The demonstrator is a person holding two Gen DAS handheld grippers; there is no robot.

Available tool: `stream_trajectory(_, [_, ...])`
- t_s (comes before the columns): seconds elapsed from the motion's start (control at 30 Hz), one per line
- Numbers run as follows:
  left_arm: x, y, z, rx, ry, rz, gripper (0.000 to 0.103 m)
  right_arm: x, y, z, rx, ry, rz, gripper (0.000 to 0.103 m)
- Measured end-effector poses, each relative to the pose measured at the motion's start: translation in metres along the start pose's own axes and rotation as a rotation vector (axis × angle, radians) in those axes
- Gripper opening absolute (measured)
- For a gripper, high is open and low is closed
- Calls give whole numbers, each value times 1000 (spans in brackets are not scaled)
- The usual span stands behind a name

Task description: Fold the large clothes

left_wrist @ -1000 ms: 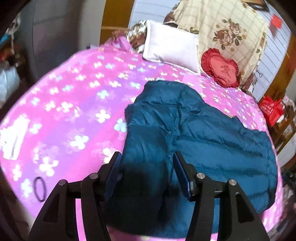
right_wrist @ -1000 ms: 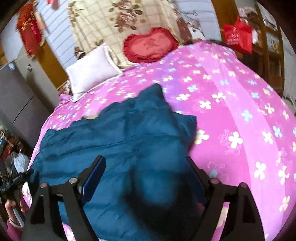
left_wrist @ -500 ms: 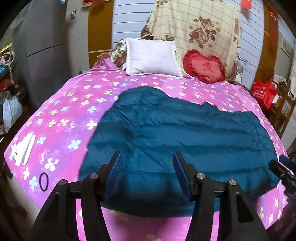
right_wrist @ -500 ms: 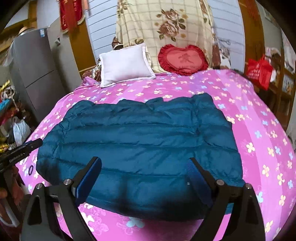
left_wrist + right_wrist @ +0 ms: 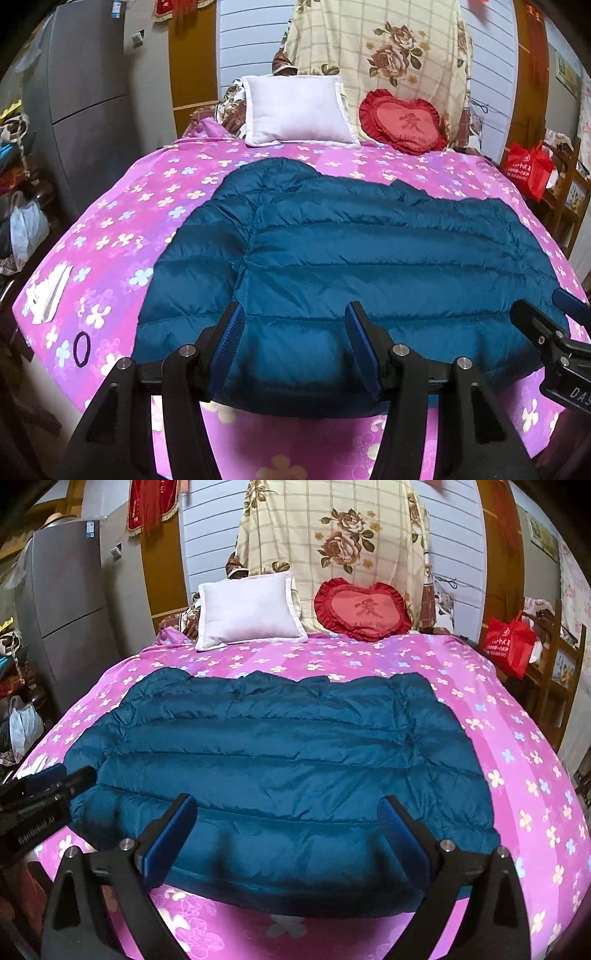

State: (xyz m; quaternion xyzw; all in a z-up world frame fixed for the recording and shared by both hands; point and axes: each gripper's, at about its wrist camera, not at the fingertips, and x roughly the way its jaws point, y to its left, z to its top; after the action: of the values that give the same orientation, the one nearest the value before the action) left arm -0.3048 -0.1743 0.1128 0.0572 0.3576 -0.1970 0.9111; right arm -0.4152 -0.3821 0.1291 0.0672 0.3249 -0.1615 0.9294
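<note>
A large teal quilted puffer jacket (image 5: 369,258) lies spread flat across the pink flowered bed (image 5: 122,229), hem toward me; it also shows in the right wrist view (image 5: 280,753). My left gripper (image 5: 295,325) is open and empty, held above the jacket's near hem left of centre. My right gripper (image 5: 288,819) is open wide and empty above the near hem. The right gripper shows at the right edge of the left wrist view (image 5: 554,332), and the left gripper at the left edge of the right wrist view (image 5: 40,794).
A white pillow (image 5: 295,110) and a red heart cushion (image 5: 402,123) lie at the bed's head. A black hair tie (image 5: 82,349) and white cloth (image 5: 48,295) lie at the bed's near left. A grey fridge (image 5: 85,103) stands left, a red bag (image 5: 526,168) right.
Both grippers have pulled back and up from close over the jacket to the foot of the bed. The jacket, bunched a second ago, now lies spread flat.
</note>
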Motion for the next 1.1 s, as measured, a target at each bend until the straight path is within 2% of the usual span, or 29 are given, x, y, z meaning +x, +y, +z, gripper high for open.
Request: stream_trajectory(1.1, [1, -7, -1, 26, -28, 22, 37, 18, -4, -4, 20, 34, 16, 102])
